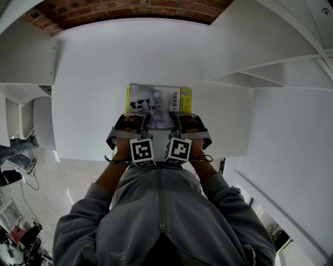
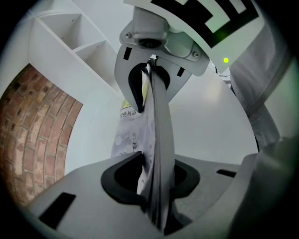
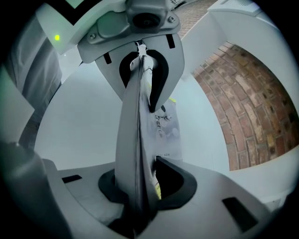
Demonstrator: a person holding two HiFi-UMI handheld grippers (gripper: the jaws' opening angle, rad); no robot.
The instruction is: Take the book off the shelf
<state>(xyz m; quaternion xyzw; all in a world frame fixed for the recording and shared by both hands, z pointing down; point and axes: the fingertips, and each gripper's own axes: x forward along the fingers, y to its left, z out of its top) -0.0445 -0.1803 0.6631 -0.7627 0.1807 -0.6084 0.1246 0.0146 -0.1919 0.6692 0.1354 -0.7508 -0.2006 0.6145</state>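
The grey-and-yellow paperback book [image 1: 156,101] carries Chinese characters, too small to read. It sits cover up over the white tabletop [image 1: 93,78], and its long axis seems to run left to right. The left gripper [image 1: 136,120] and right gripper [image 1: 181,120] each clamp its near edge.

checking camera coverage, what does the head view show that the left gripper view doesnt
Head view only: the book with its cover face-on, the left gripper and right gripper side by side at its near edge, and the person's grey jacket. Left gripper view only: the book edge-on, its pages running between that gripper's jaws. Both: the book, the white shelving and the brick wall.
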